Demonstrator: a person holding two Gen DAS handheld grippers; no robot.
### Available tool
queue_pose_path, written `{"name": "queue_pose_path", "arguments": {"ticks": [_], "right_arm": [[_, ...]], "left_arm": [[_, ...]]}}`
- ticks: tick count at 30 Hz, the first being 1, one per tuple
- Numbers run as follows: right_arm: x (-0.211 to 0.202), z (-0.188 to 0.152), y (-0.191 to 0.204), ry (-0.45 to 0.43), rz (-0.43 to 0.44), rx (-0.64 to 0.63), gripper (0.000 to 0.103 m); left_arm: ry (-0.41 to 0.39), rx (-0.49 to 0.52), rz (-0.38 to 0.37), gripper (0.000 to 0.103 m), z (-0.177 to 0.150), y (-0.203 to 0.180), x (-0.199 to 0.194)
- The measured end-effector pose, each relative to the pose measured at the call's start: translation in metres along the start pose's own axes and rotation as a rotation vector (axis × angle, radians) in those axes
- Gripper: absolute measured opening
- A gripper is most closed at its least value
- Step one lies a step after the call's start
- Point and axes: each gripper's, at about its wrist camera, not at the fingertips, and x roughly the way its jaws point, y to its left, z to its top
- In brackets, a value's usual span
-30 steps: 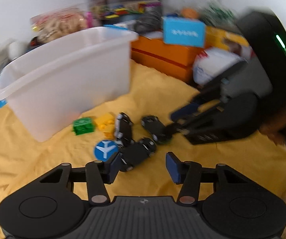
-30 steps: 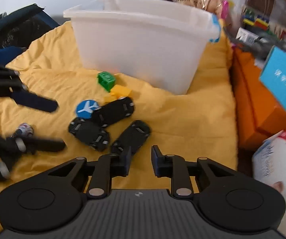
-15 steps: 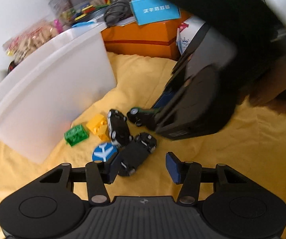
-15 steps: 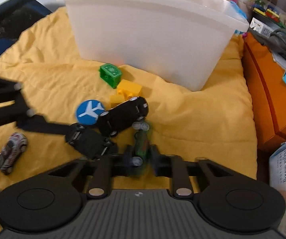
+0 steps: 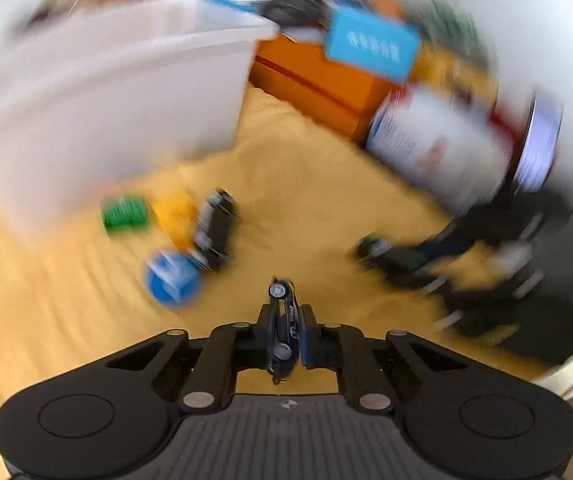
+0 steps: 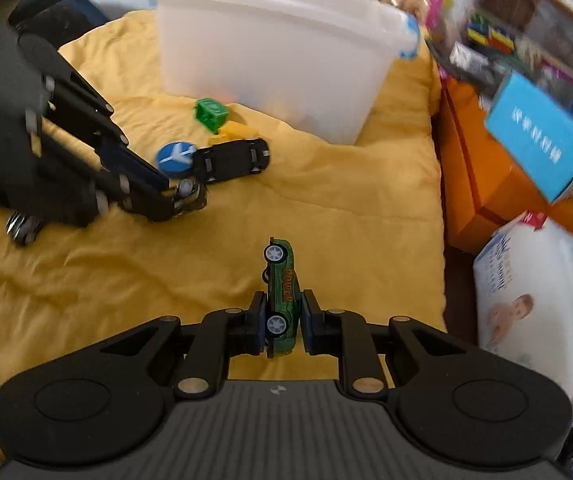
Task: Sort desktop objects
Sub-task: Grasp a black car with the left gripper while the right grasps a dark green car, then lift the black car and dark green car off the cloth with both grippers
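My left gripper is shut on a small dark toy car, held on its side between the pads. My right gripper is shut on a green toy car, also on its side with its wheels facing left. Both hang just above the yellow cloth. On the cloth remain an overturned black car, a blue disc with a white plane, a green brick and a yellow brick. The left wrist view is heavily blurred.
A white plastic bin stands behind the toys. An orange box, a blue box and a white pack crowd the right side. A silver car lies half hidden under the left gripper's body.
The left gripper closed on the dark car from the pile. The right gripper, holding the green car, drew back from the pile toward the right.
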Motion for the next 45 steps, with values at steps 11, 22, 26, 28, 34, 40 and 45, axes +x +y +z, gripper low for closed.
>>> {"name": "queue_pose_path", "arguments": {"ticks": [11, 22, 26, 28, 34, 40, 45], "right_arm": [[-0.006, -0.014, 0.036, -0.026, -0.017, -0.220, 0.020], [-0.008, -0.021, 0.014, -0.008, -0.101, -0.156, 0.020], [-0.012, -0.023, 0.020, -0.028, -0.076, -0.179, 0.020], [-0.012, -0.021, 0.029, -0.045, -0.083, -0.224, 0.020], [-0.007, -0.021, 0.059, -0.045, -0.038, -0.324, 0.025], [-0.022, -0.015, 0.056, -0.077, 0.068, -0.280, 0.031], [-0.029, -0.011, 0.039, -0.067, 0.165, -0.164, 0.039]], "left_arm": [[-0.018, -0.253, 0.059, 0.017, -0.061, -0.001, -0.021], [0.045, 0.286, 0.246, 0.033, -0.044, -0.092, 0.034], [0.001, 0.011, 0.200, 0.019, -0.042, -0.050, 0.016], [0.003, -0.172, 0.142, 0.023, -0.049, -0.020, 0.006], [-0.031, -0.221, 0.247, 0.046, -0.059, -0.002, -0.019], [-0.045, -0.093, 0.285, 0.053, -0.060, -0.026, -0.028], [-0.034, -0.023, 0.305, 0.053, -0.057, -0.037, -0.019]]}}
